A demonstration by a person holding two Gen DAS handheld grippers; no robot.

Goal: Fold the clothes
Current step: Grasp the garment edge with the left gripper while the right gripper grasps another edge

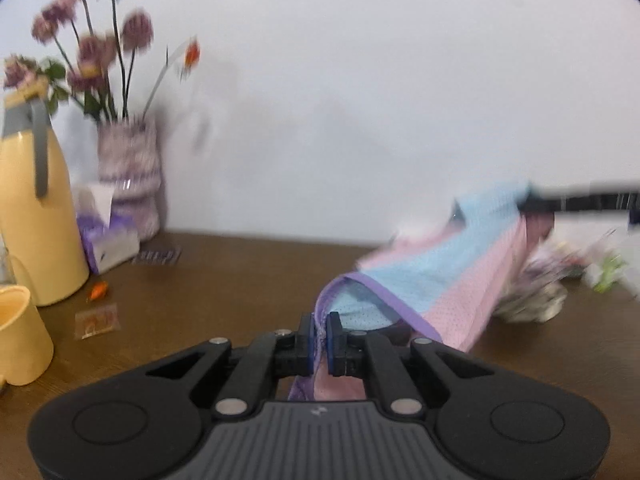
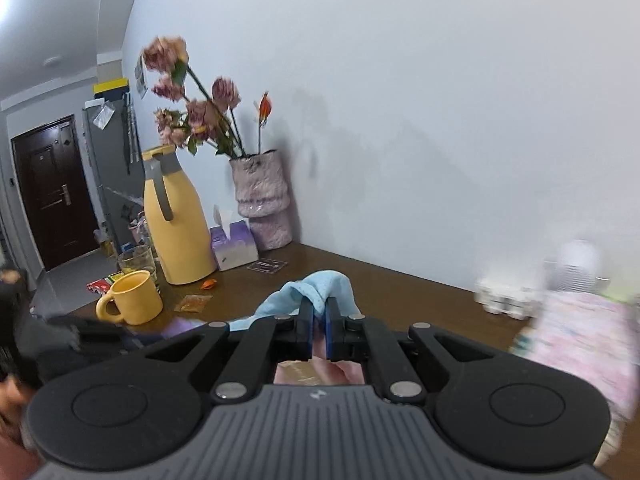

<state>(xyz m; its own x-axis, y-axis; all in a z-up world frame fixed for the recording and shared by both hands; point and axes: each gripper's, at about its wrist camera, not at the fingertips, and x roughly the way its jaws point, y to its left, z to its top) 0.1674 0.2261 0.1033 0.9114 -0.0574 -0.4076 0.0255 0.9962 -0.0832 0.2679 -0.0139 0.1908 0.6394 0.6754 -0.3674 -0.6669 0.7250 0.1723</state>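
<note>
The left claw [image 1: 320,330] is closed tight on the purple-trimmed hem of a pink and blue mesh garment [image 1: 440,276]. From there the cloth stretches up and to the right, its long axis slanting away from the yellow jug [image 1: 36,216], to the right claw [image 1: 532,200], which pinches its far blue end. The garment hangs lifted above the brown worktop [image 1: 240,280], on the side opposite the jug. In the right wrist view, the right claw [image 2: 319,316] is likewise clamped on bunched blue fabric, with the jug far to its left.
</note>
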